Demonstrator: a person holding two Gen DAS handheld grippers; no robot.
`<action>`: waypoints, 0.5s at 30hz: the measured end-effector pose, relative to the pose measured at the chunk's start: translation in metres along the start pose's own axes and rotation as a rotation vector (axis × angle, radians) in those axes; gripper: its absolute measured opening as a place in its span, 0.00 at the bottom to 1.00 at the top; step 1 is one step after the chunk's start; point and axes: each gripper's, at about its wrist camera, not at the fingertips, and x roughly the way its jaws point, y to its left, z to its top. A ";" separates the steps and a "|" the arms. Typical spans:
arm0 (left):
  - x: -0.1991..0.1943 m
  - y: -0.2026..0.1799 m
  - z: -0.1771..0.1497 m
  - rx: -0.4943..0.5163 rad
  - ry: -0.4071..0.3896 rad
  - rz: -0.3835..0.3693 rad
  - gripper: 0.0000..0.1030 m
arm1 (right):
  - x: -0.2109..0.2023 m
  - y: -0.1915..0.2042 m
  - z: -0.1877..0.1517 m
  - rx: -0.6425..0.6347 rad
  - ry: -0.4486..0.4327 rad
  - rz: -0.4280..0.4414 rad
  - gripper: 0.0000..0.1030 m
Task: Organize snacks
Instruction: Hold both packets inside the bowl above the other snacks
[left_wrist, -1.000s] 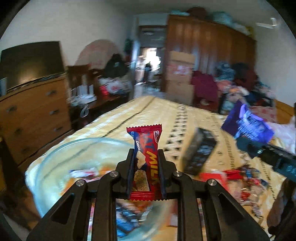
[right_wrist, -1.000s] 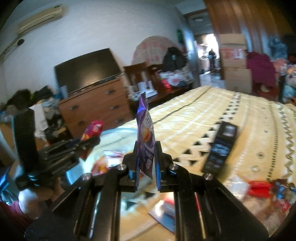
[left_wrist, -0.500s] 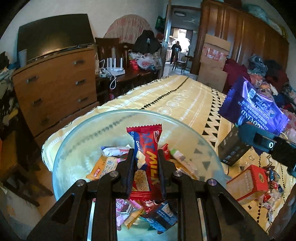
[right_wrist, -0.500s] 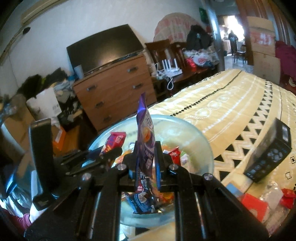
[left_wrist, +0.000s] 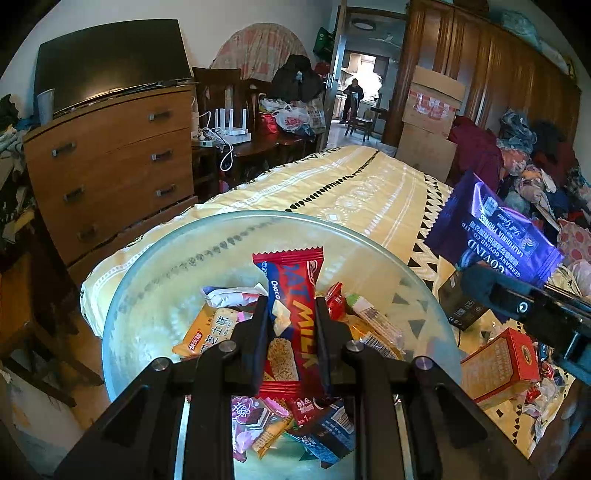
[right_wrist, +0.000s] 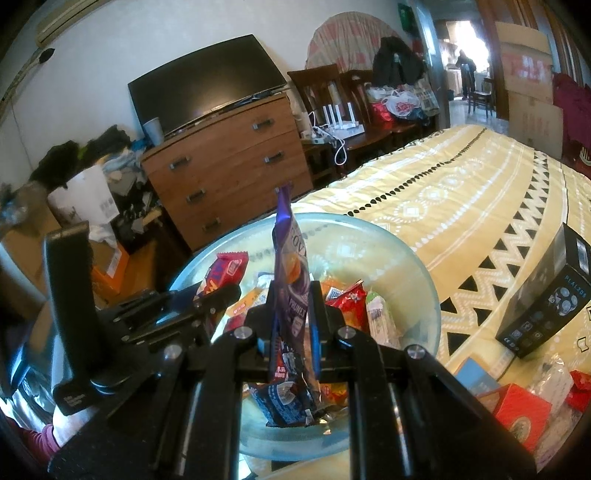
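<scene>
Over the glass bowl (left_wrist: 155, 266) at bed edge | left gripper (left_wrist: 291, 314) clamping a red oat-milk bar (left_wrist: 291, 295) upright above the heaped snacks | right gripper (right_wrist: 293, 299), at 3 o'clock of it, pinching a purple prune packet (right_wrist: 290, 273) over the same bowl | black box (right_wrist: 543, 299) lying at 3 o'clock on the yellow bedspread (right_wrist: 461, 192)

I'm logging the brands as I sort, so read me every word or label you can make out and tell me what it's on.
"CHOCO" and "MILK": red oat bar wrapper, pinched in the left tongs.
"GOVIND", "GERMANY GOVIND CO., LTD": purple prune packet.
"PRUNES": same packet, right tongs.
"PLAL308", roughly: black box on the bedspread.
Print on the orange packet in the glass bowl and on the red carton: too small to read.
</scene>
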 end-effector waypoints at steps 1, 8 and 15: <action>0.000 -0.001 0.000 0.001 0.001 0.000 0.21 | 0.000 0.000 0.000 0.001 0.001 0.000 0.13; 0.000 -0.003 0.001 0.005 0.005 -0.001 0.21 | 0.002 -0.001 -0.002 0.002 0.002 0.002 0.13; 0.004 -0.002 0.000 0.003 0.010 -0.001 0.21 | 0.004 -0.001 -0.004 0.004 0.007 0.001 0.13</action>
